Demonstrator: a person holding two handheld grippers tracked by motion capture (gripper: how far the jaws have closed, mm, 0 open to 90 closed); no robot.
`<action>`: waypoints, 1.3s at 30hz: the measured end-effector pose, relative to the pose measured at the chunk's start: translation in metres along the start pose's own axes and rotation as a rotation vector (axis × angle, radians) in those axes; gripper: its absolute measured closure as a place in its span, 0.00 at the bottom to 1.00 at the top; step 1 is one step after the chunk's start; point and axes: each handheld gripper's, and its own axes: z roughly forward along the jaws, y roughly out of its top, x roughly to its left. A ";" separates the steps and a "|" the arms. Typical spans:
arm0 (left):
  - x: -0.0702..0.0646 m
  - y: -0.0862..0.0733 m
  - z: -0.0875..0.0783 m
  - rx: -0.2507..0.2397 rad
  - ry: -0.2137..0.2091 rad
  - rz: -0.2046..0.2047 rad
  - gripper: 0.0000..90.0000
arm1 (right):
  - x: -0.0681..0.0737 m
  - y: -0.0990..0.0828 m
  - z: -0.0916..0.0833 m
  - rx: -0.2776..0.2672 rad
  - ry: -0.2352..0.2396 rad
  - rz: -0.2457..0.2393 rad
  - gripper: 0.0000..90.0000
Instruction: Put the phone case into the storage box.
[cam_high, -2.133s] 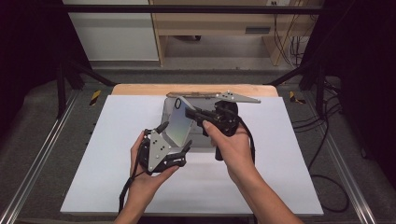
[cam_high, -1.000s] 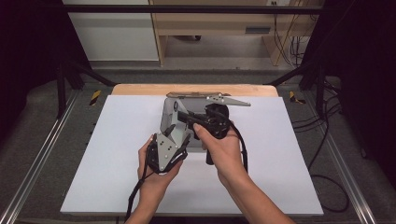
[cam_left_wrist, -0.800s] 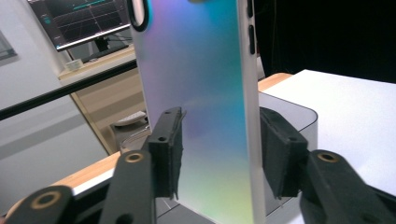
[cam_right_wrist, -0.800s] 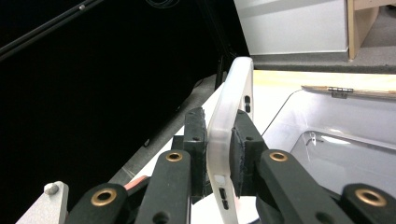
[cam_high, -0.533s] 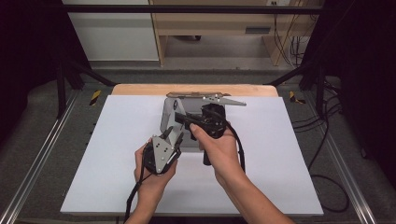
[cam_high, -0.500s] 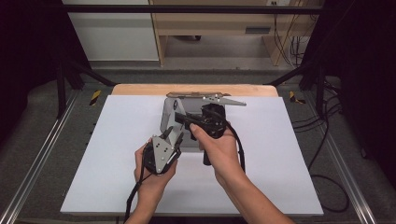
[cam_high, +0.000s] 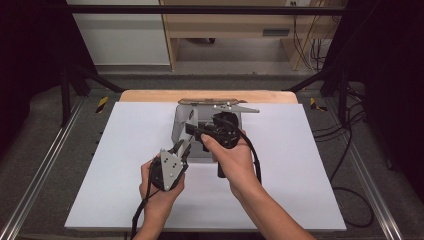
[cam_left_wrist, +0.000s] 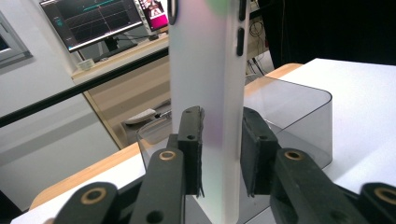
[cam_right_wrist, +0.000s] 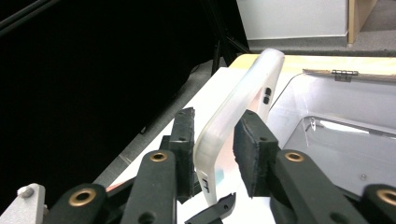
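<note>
A frosted white phone case (cam_left_wrist: 212, 70) stands on edge over a clear grey box (cam_high: 176, 132). My left gripper (cam_left_wrist: 222, 112) has just been closing, and both its pads press on the case from below; it shows left of the box (cam_high: 182, 147). From the right, my right gripper (cam_high: 194, 129) reaches across the box. Its jaws have just been opening, and in the right gripper view (cam_right_wrist: 215, 113) they stand a little off the case (cam_right_wrist: 243, 93), which still lies between them.
The box (cam_right_wrist: 336, 135) sits at the far middle of the white table top (cam_high: 300, 165), with its hinged lid (cam_high: 220, 104) laid open behind it. A wooden strip (cam_high: 150, 96) runs along the far edge. Dark frame rails flank the table.
The left gripper has eased a little toward me and to the left, still at the case. The right hand has hardly moved.
</note>
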 end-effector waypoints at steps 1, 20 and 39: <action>0.001 -0.001 -0.001 0.002 -0.001 -0.004 0.83 | 0.000 0.000 0.001 0.007 -0.004 -0.004 0.73; 0.020 -0.004 0.000 0.021 -0.021 -0.092 0.90 | -0.005 -0.001 -0.004 -0.024 -0.024 -0.070 0.49; 0.068 0.043 0.020 0.147 -0.087 -0.203 0.90 | -0.074 -0.076 -0.064 -0.165 -0.251 -0.518 0.09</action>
